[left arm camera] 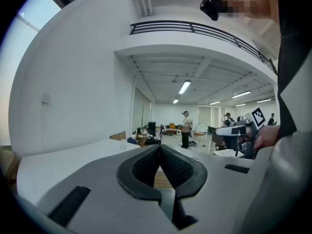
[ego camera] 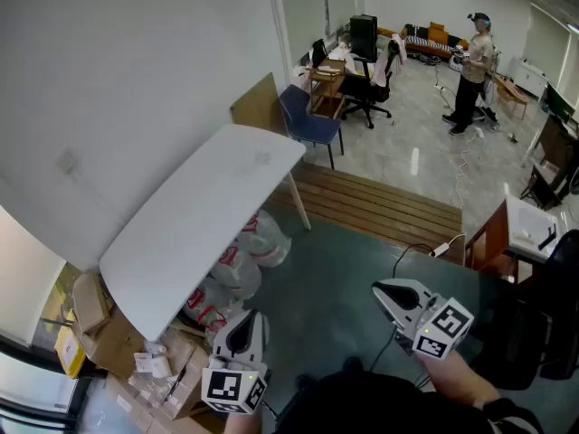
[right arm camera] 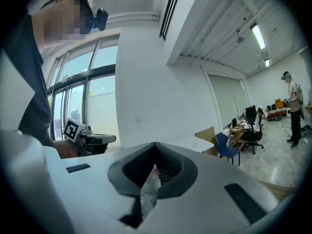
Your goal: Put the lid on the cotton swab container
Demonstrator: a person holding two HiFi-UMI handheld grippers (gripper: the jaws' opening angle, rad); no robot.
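**Lower left:** my left gripper [ego camera: 242, 319], jaws pressed together on nothing, faced the white table [ego camera: 208, 206] at centre left. **Lower right:** my right gripper [ego camera: 380, 290], jaws likewise closed and empty. Neither the cotton swab container nor its lid appeared in any view, so I judged the task not under way. To do the step well, I needed first to find both pieces, then spread one gripper's jaws, keep the lid level and seat it squarely over the container's mouth.
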